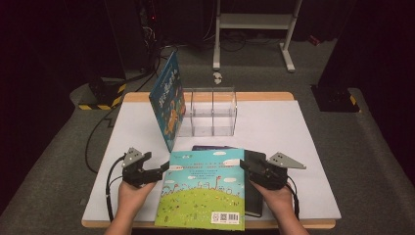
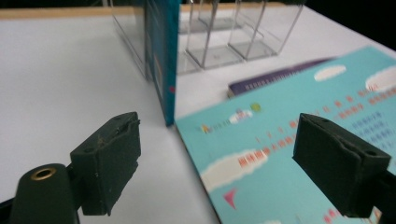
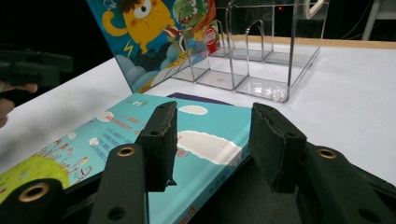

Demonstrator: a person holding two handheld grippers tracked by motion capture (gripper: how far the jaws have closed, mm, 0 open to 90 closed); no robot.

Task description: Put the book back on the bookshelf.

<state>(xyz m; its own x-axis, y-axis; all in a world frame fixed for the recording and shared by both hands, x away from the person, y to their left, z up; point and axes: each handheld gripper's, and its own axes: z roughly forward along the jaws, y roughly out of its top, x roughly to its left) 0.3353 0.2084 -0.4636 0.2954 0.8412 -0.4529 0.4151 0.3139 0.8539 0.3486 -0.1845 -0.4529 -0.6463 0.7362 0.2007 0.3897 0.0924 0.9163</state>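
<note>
Sky-and-meadow picture book (image 1: 203, 188) lies flat, cover up, at the near edge of the desk (image 1: 293, 147), about midway along it; long axis runs from near edge toward far edge, with the barcode corner nearest the person and the cloud band pointing at the far edge. It rests on a stack: a black book (image 1: 254, 191) protrudes on its right side, and a purple book (image 1: 215, 147) protrudes at its far end. Left claw (image 1: 164, 169) sits at the book's left edge, jaws spread, one over bare desk and one above the cover in the left gripper view (image 2: 219, 161); contact cannot be told. Right claw (image 1: 243, 166) sits at the book's right edge; in the right gripper view (image 3: 210, 144) its jaws stand apart astride that edge, not pinching. Monster picture book (image 1: 169, 100) stands upright but leaning, against the left end of the clear divided rack (image 1: 210, 112), toward the far edge of the desk. Rack: transparent hard plastic, rectangular, thin partition walls. Desk top: matte white sheet, pale wooden rim showing at the far and near edges. Book covers glossy, printed in flat colours. Floor grey carpet; a white metal stand (image 1: 254, 22) is beyond the desk, black-and-yellow striped bases (image 1: 100, 98) at either side, surroundings dark.
</note>
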